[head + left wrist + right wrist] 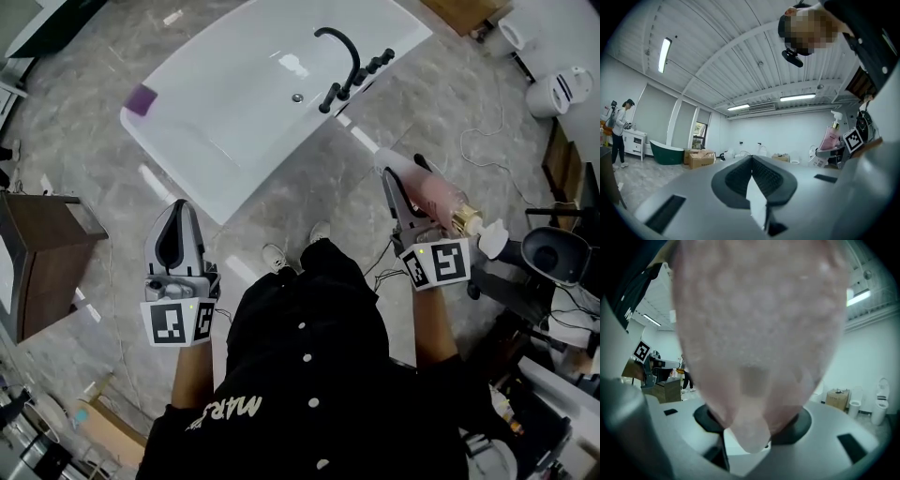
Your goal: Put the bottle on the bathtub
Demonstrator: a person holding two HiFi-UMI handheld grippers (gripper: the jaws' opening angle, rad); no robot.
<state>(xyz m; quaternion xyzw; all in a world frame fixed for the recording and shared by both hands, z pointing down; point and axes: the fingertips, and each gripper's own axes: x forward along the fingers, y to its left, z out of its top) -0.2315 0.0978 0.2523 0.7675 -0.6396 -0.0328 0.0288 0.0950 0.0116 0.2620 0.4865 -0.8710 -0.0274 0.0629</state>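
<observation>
The white bathtub [234,103] with a black faucet [342,56] lies ahead of me on the marble floor. My right gripper [394,183] is shut on a pink bottle [436,199] with a gold collar and white pump, held in the air to the right of the tub's near corner. In the right gripper view the bottle [759,333] fills almost everything above the jaws. My left gripper [179,211] is shut with nothing in it, just short of the tub's near left side. In the left gripper view its jaws [752,161] meet, and the bottle [831,136] shows far right.
A purple item [141,98] sits on the tub's left rim. A dark wooden cabinet [37,262] stands left, toilets [558,89] and cables [487,141] right. My white shoes [277,255] stand near the tub. Another person [618,131], a green tub [665,152] and boxes [698,157] lie far off.
</observation>
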